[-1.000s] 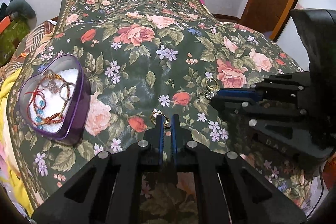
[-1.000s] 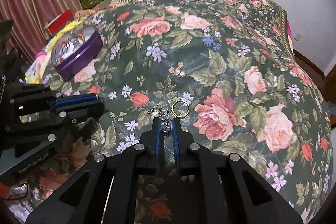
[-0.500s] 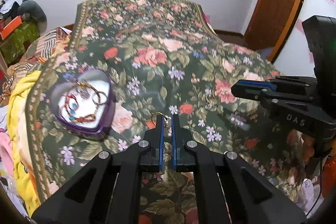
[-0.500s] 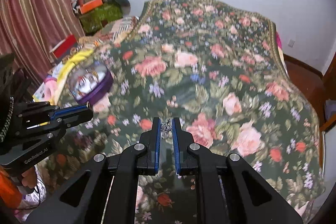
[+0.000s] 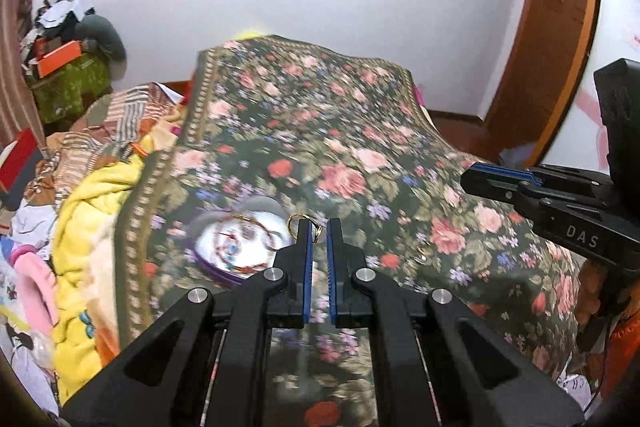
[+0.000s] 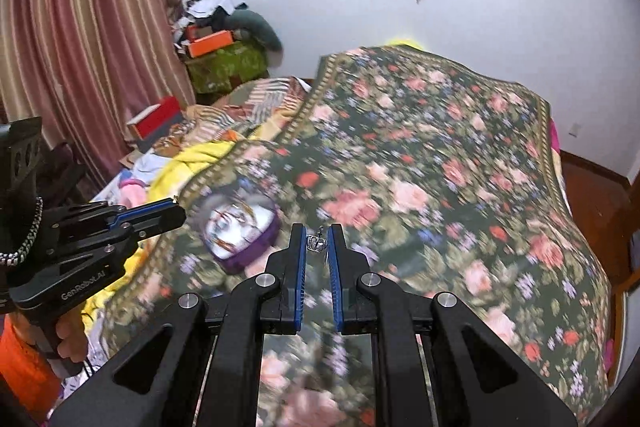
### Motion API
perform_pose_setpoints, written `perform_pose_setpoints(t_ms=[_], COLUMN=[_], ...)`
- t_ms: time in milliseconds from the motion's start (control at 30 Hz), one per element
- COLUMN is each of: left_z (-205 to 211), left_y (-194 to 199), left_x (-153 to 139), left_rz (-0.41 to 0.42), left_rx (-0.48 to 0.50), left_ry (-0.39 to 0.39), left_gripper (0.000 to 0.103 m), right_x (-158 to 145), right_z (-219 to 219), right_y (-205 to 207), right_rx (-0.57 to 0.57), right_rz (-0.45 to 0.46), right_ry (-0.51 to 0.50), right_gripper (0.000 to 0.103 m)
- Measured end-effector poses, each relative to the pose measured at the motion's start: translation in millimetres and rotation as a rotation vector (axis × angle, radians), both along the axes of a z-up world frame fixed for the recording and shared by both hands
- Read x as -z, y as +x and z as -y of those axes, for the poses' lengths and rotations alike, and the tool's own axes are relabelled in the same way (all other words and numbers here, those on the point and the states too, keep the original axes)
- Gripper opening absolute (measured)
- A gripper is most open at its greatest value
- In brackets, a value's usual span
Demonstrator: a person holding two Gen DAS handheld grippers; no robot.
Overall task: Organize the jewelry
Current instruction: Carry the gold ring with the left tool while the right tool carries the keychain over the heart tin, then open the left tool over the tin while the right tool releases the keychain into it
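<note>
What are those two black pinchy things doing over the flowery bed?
A person holds a gripper in each hand to tidy jewelry. The left gripper pinches a gold ring. The right gripper pinches a small silver crown-shaped piece. Both are held up above the floral bedspread. The purple jewelry box sits open on the bedspread, with bracelets inside.

Blur and hidden parts around the purple box

The purple box [image 5: 224,267] is smeared, its jewelry unreadable; the left gripper [image 5: 317,227] covers its near right rim, and the floral bedspread [image 6: 440,187] beside it is blurred.
</note>
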State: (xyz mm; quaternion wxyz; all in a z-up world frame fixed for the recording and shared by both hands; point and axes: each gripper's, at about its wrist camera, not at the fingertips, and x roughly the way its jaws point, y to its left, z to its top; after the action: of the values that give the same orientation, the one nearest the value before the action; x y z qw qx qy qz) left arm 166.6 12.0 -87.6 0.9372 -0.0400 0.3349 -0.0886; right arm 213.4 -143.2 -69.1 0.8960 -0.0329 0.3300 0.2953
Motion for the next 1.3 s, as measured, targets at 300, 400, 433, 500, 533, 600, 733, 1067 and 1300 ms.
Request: perform_pose_setpoints(t_ms=[300,400,433,500,533,600,733,1067,1300], left_z=[-46,-54,-55,-58,-60,-61,-65,-67,-69], left_y=[-4,-2,-1,1,3,6,14,42,57], left_x=[-14,-16,-16,-16,-15,-12,-1,31,49], left_rz=[0.041,0.048,0.049,0.051,0.050,0.046,0.024,-0.058,-0.110], left_rx=[-0.096,-0.111,-0.113,-0.116,-0.116,-0.115,-0.107,-0.075,-0.058], left_ry=[-0.019,-0.016,-0.016,-0.016,-0.015,-0.013,-0.021,-0.066,-0.090], left_gripper=[0.005,0.005,0.005,0.005,0.005,0.005,0.005,0.005,0.005], right_x=[-7,-3,-1,5,8,16,31,59,73], right_z=[-49,-62,-65,-72,-75,-82,-90,-106,-114], right_y=[1,6,8,11,12,16,22,36,35], right_rx=[-0.094,-0.118,-0.124,-0.138,-0.143,-0.153,-0.164,-0.192,-0.222], right_rz=[0.025,0.012,0.008,-0.007,-0.014,-0.031,-0.064,-0.130,-0.149], right_ry=[0.018,0.027,0.028,0.026,0.024,0.015,0.000,-0.041,-0.090], right_gripper=[0.010,0.010,0.010,0.010,0.010,0.010,0.010,0.010,0.010])
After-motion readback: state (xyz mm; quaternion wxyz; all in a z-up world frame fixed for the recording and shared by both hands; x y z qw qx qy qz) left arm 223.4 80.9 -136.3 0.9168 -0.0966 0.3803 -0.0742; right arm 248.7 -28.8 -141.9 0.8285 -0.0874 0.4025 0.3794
